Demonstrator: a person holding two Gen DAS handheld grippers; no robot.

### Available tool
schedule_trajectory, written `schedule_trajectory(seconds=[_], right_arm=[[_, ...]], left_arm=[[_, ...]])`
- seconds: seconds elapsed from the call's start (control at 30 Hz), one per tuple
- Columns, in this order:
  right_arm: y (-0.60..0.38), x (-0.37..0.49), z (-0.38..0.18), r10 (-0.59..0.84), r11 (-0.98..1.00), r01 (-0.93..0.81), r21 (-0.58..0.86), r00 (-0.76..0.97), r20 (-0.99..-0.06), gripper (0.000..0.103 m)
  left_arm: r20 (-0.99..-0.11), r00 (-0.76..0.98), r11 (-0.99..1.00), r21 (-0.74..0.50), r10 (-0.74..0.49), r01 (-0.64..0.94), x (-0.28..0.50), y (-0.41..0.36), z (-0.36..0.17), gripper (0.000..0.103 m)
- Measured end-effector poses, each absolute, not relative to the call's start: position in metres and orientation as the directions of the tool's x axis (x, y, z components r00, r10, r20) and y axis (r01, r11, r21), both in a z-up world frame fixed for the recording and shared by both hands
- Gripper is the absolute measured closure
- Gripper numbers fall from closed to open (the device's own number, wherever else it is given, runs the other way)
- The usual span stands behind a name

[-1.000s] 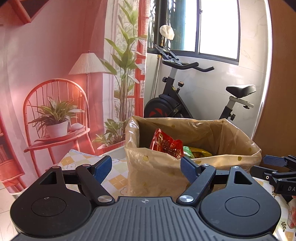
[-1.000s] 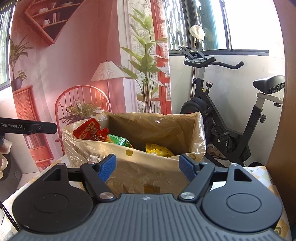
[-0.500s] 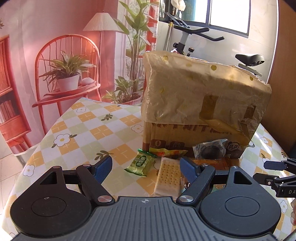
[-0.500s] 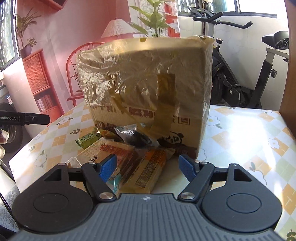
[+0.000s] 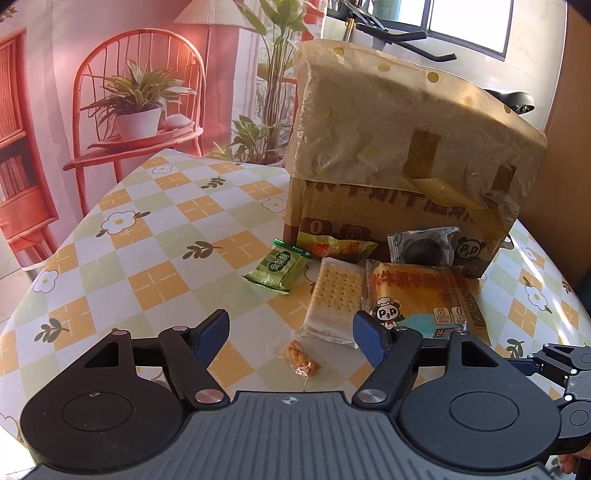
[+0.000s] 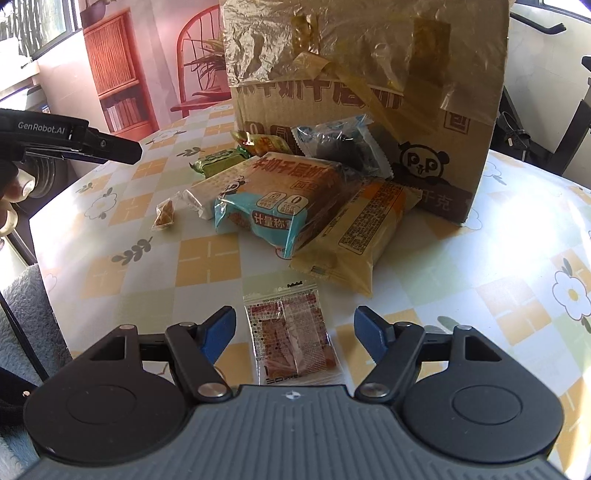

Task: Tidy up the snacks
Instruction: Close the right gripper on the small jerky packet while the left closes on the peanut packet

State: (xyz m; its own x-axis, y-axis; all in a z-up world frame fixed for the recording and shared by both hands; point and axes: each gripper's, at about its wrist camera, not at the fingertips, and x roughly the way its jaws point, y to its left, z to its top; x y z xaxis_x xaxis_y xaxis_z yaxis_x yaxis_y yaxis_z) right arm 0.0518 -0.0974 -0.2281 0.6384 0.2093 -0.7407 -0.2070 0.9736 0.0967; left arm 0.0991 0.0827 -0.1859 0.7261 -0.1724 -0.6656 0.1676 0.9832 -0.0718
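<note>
Ahead of both pairs of jaws the way is blocked by the cardboard box [image 5: 388, 206], with snack packets [image 6: 295, 206] heaped against its base. Between the closing right jaws a flat sachet [image 6: 291, 332] is found, untouched. Left of the left jaws, bare table [image 5: 140, 236] is left open.

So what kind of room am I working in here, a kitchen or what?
Most likely a room in a home, not clearly a kitchen: a table with a flowered checked cloth, an exercise bike by the window behind the box, and a printed backdrop of a chair and plants.
</note>
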Motion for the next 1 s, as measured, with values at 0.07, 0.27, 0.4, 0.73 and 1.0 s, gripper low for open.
schedule_trajectory(seconds=[0.07,0.27,0.4,0.73,1.0], right_arm=[[-0.092,0.048,-0.229,0.192,0.972,-0.227,0.055,0.644,-0.74,0.036],[-0.101,0.037,-0.227,0.161,0.982,-0.179,0.052,0.671,-0.724,0.062],[-0.128,0.026,-0.227,0.096,0.995,-0.054,0.081,0.688,-0.719,0.063],[-0.174,0.044,-0.228,0.016,0.989,0.095,0.117,0.708,-0.706,0.063],[-0.176,0.044,-0.236,0.002,0.991,0.087,0.101,0.751,-0.661,0.063]], left_arm=[[-0.671,0.722,0.984,-0.072,-0.168,0.162,0.099,0.084,-0.187,0.028],[-0.691,0.704,0.986,-0.091,-0.163,0.14,0.1,0.086,-0.193,0.029],[-0.702,0.691,0.985,-0.109,-0.171,0.133,0.1,0.084,-0.199,0.029],[-0.739,0.65,0.98,-0.196,-0.178,0.046,0.107,0.073,-0.239,0.042],[-0.739,0.662,0.986,-0.165,-0.129,0.008,0.126,0.069,-0.244,0.058]])
